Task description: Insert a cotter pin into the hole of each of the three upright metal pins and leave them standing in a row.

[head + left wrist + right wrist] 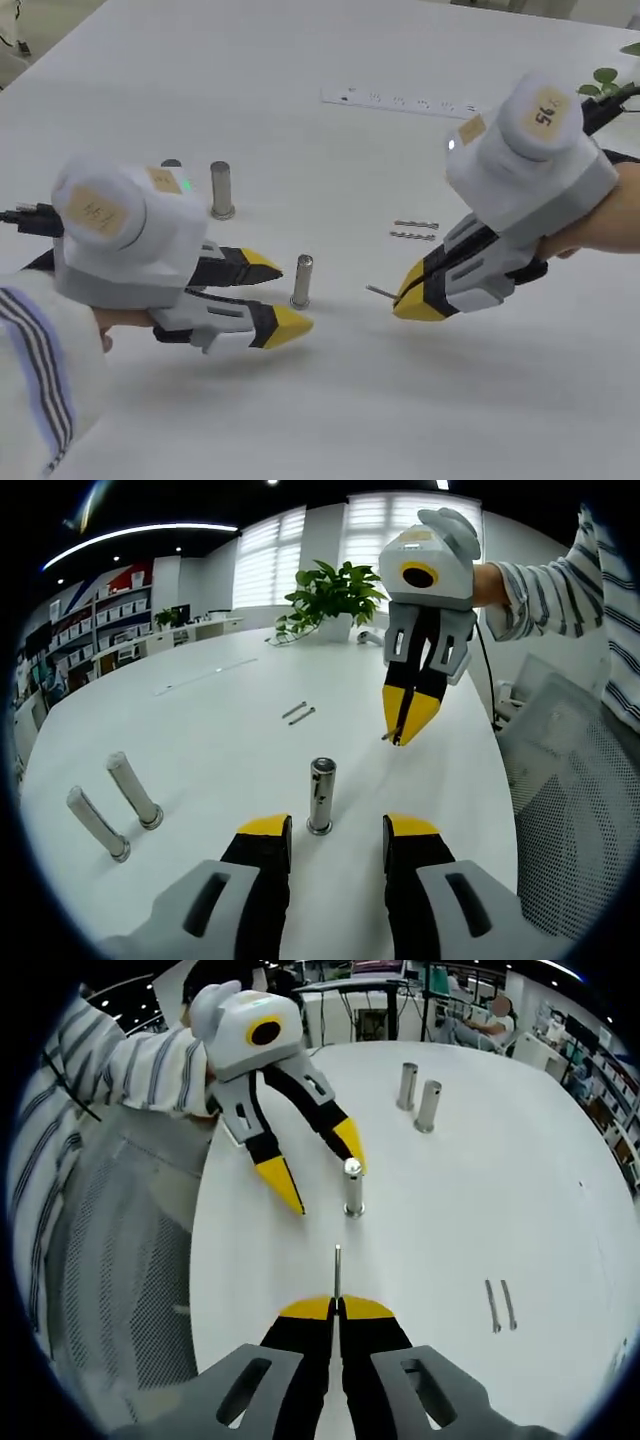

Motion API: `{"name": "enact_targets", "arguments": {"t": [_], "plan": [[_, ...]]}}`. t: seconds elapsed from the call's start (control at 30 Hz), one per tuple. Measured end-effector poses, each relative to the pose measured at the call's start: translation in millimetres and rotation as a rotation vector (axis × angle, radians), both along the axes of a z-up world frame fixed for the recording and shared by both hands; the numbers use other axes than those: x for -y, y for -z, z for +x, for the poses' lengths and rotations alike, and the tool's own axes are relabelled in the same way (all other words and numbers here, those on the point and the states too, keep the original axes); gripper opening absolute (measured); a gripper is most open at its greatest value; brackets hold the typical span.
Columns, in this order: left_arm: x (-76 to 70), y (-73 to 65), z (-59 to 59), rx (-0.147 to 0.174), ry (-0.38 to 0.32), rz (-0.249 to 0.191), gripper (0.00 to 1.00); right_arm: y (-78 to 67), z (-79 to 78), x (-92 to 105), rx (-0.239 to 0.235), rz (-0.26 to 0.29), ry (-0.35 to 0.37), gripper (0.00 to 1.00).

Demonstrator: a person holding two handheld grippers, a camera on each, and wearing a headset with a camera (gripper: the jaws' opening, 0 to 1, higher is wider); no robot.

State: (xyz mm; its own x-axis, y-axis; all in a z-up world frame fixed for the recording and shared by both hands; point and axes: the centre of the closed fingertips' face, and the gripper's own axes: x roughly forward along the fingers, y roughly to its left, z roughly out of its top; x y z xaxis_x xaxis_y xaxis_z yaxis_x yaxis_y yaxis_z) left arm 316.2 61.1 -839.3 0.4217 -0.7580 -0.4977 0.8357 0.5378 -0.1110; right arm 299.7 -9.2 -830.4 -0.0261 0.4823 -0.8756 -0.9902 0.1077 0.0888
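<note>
Grippers flank the front metal pin (pixel 301 280) (pixel 320 796) (pixel 352 1187), which stands upright on the white table (pixel 320 420) and serves here as the reference for everything else. Counted, there are 3 metal pins, all upright: beyond the front one stands the second metal pin (pixel 221 190) (pixel 133 790) (pixel 429 1106), and further off on that same side the third metal pin (pixel 171 163) (pixel 96 823) (pixel 407 1086), half hidden behind the left gripper's body in the head view. The left gripper (pixel 288 294) (pixel 338 830) (pixel 325 1175) has its 2 jaws spread wide, with the front metal pin just ahead of the gap between their yellow tips; whether a tip touches it cannot be told. Opposite, the right gripper (pixel 405 305) (pixel 400 730) (pixel 337 1305) has its jaws pressed together on 1 cotter pin (pixel 380 292) (pixel 337 1265), whose free end points at the front metal pin and stops short of it. There are 3 cotter pins altogether: the other 2 spare cotter pins (pixel 414 230) (pixel 298 714) (pixel 499 1305) lie flat and side by side behind the right gripper, well apart from the front metal pin. Far beyond it lies 1 white power strip (pixel 400 103).
</note>
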Motion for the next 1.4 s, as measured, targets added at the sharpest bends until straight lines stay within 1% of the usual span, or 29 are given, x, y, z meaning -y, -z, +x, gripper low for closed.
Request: {"name": "enact_targets", "arguments": {"t": [0.03,0.13,0.17,0.2,0.3,0.37,0.47,0.53,0.63,0.7,0.8,0.93,1.03,1.07,1.23,1.4], "plan": [[1.2,0.9,-0.3,-0.005,0.006,-0.002,0.34,0.9,1.2,-0.7,0.004,-0.005,-0.008,0.03],[3.8,2.6,1.3,0.000,0.017,0.001,0.32,3.1,3.4,-5.5,0.011,-0.019,-0.032,0.03],[4.1,3.0,2.4,-0.001,0.016,-0.002,0.31,3.0,3.2,-7.6,0.004,-0.016,-0.033,0.03],[4.6,3.6,3.9,0.002,0.015,-0.003,0.30,2.2,2.1,-11.8,-0.015,-0.002,-0.029,0.03],[4.8,6.0,7.2,0.011,0.017,0.009,0.28,2.6,3.5,-17.9,-0.019,0.004,-0.037,0.03],[4.0,6.9,9.9,0.015,0.013,0.009,0.27,3.6,5.2,-20.0,-0.019,0.000,-0.041,0.03],[2.9,6.0,15.4,0.015,-0.007,-0.015,0.23,4.6,7.8,-22.0,-0.022,0.001,-0.037,0.03],[3.0,5.4,17.4,0.033,-0.003,-0.013,0.20,5.4,8.9,-22.7,-0.021,-0.002,-0.037,0.03],[4.2,6.4,18.2,0.033,0.006,-0.013,0.18,6.0,10.2,-24.0,-0.023,-0.003,-0.036,0.03],[5.1,6.6,19.8,0.051,0.015,0.000,0.17,5.7,10.9,-25.0,-0.026,0.000,-0.035,0.03],[6.8,6.3,20.7,0.056,0.021,-0.002,0.12,5.4,12.4,-26.2,-0.024,-0.001,-0.037,0.03],[6.4,6.9,21.0,0.069,0.032,0.013,0.11,5.0,15.3,-28.1,-0.021,-0.005,-0.044,0.03],[7.0,7.1,19.5,0.071,0.042,0.016,0.08,4.7,17.8,-30.5,-0.019,-0.004,-0.049,0.03],[6.7,7.9,19.0,0.071,0.045,0.024,0.08,4.5,18.2,-30.9,-0.019,-0.003,-0.048,0.03],[6.9,8.1,18.4,0.078,0.053,0.033,0.08,3.7,21.4,-33.9,-0.023,0.003,-0.040,0.03],[7.4,8.6,17.6,0.094,0.059,0.051,0.07,3.7,20.7,-35.4,-0.028,0.005,-0.036,0.03]]}}
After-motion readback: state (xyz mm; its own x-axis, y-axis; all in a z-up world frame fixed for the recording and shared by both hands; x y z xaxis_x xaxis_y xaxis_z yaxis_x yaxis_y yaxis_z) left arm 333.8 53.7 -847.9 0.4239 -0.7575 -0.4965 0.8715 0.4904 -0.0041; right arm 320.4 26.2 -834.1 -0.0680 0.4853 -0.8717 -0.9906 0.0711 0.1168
